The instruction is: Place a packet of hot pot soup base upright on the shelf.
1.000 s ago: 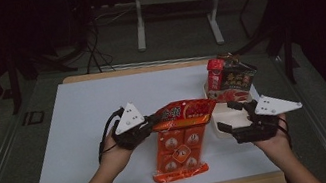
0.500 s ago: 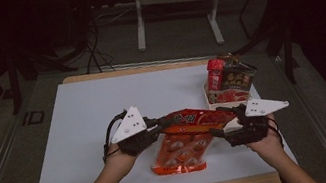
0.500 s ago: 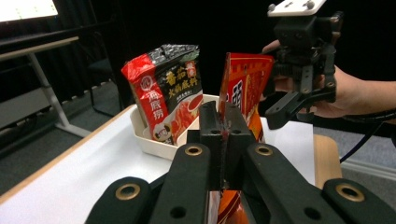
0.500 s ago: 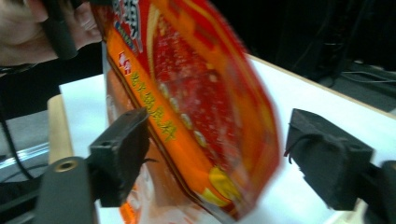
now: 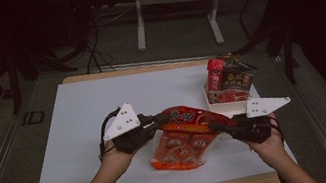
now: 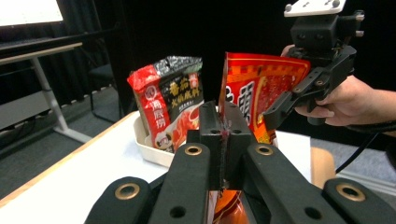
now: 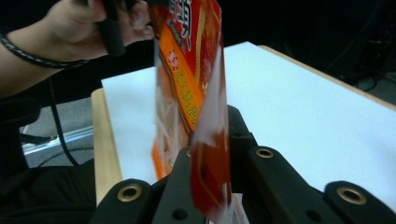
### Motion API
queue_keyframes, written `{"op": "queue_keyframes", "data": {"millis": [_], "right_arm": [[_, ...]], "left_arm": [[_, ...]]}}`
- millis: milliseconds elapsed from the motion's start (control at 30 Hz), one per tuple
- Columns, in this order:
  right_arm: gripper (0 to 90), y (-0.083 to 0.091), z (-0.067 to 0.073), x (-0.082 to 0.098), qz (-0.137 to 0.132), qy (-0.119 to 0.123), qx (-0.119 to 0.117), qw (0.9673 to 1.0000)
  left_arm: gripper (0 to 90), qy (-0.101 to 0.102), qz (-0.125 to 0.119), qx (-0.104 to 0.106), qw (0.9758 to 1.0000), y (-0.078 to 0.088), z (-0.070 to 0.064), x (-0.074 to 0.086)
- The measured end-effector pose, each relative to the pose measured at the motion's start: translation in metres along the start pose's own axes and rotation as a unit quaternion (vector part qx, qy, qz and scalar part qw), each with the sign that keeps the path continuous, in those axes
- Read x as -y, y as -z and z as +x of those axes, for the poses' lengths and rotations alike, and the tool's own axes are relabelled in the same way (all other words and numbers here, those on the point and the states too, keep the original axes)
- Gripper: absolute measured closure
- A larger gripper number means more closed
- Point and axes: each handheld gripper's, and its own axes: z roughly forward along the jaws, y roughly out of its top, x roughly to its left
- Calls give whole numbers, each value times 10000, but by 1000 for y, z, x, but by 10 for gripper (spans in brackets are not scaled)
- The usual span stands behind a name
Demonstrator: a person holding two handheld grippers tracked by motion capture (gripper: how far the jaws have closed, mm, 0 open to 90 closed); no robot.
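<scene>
Lifted clear of the white table (image 5: pixel 72 138), the red snack bag (image 5: pixel 185 128) now hangs between the two grippers; a second ago it lay flat near the front edge with only its left end taken. Its top seam has come up and stretches left to right above the middle of the front half of the table, the body of the bag drooping below it toward the person.

Behind it at the right edge the white tray (image 5: pixel 227 105) of upright packets (image 5: pixel 230 79) stands where it stood before, apart from the bag.

Both claws are clamped on the bag. The left gripper (image 5: pixel 156 123) pinches the left end of the seam, its jaws pressed tight on the film in the left gripper view (image 6: pixel 224 135). The right gripper (image 5: pixel 215 125) has just been closing, and in the right gripper view its jaws now nip the opposite end of the film (image 7: pixel 210 154). A second ago it stood open just beside that end.

So the bag's long axis runs straight from one claw to the other, each holding an end, neither hand nearer. I judge the coming move a shared one: carry or pull apart, turning on that taut line.
</scene>
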Motion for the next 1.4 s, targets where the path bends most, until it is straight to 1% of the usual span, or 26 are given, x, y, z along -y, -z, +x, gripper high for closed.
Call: {"op": "queue_keyframes", "data": {"millis": [67, 133, 167, 200, 267, 333, 367, 433, 467, 500, 533, 567, 633, 667, 700, 733, 767, 867, 900, 1000, 1033, 1133, 1233, 1267, 1367, 1400], "right_arm": [[900, 2, 4, -10, -56, 93, -5, 9999], [900, 3, 5, -15, -58, 152, 4, 9999], [900, 5, 7, -24, -68, 229, -24, 9997], [900, 5, 8, -27, -67, 274, 10, 9996], [900, 6, 8, -36, -92, 287, -6, 9995], [900, 7, 8, -39, -110, 316, 42, 9994], [900, 8, 8, -48, -129, 354, 80, 9993], [900, 10, 6, -54, -160, 361, 146, 9991], [900, 12, 5, -56, -218, 315, 184, 9991], [900, 12, 5, -56, -218, 315, 184, 9991], [900, 14, 3, -59, -256, 309, 211, 9990], [900, 20, -1, -64, -366, 224, 255, 9988], [900, 26, -4, -68, -462, 194, 310, 9983], [900, 31, -6, -71, -530, 190, 391, 9976], [900, 35, -8, -74, -567, 182, 433, 9973], [900, 35, -8, -74, -567, 182, 433, 9973], [900, 47, -12, -81, -685, 236, 603, 9955], [900, 62, -17, -86, -780, 257, 817, 9933], [900, 67, -19, -87, -805, 236, 885, 9925], [900, 80, -25, -86, -858, 230, 1074, 9902], [900, 84, -27, -85, -855, 253, 1141, 9895], [900, 94, -32, -81, -838, 247, 1335, 9872], [900, 104, -38, -77, -807, 228, 1531, 9846], [900, 106, -40, -76, -796, 190, 1553, 9845], [900, 112, -47, -71, -739, 145, 1734, 9820], [900, 113, -49, -69, -730, 149, 1820, 9805]], "left_arm": [[900, -36, -95, 22, 9999, 5, 1, -3], [900, -36, -95, 22, 9999, 5, 1, -3], [898, -84, -237, 15, 9997, 11, 1, -6], [897, -35, -243, 59, 9997, 13, 2, -8], [882, -46, -309, -32, 9995, 16, 2, -9], [872, -46, -309, -32, 9995, 16, 2, -9], [815, 177, -443, -56, 9988, 19, 5, -9], [608, 257, -466, -245, 9983, 21, 5, -6], [532, 253, -482, -314, 9980, 22, 4, -5], [469, 253, -482, -314, 9980, 22, 4, -5], [469, 305, -506, -471, 9971, 24, 3, -3], [361, 345, -513, -497, 9968, 25, 4, -2], [267, 607, -527, -531, 9954, 27, 6, 2], [236, 659, -487, -511, 9953, 28, 8, 5], [178, 684, -440, -549, 9952, 28, 9, 8], [156, 684, -440, -549, 9952, 28, 9, 8], [152, 743, -349, -637, 9946, 27, 9, 19], [105, 803, -224, -633, 9945, 23, 9, 31], [79, 802, -134, -641, 9946, 22, 8, 35], [23, 753, 67, -685, 9948, 19, 7, 46], [22, 709, 159, -710, 9948, 19, 7, 50], [22, 730, 316, -706, 9943, 18, 6, 60], [22, 823, 365, -685, 9936, 20, 7, 69], [22, 858, 372, -673, 9933, 20, 7, 72], [22, 889, 400, -692, 9928, 21, 7, 76], [22, 951, 420, -673, 9923, 22, 6, 81]]}}
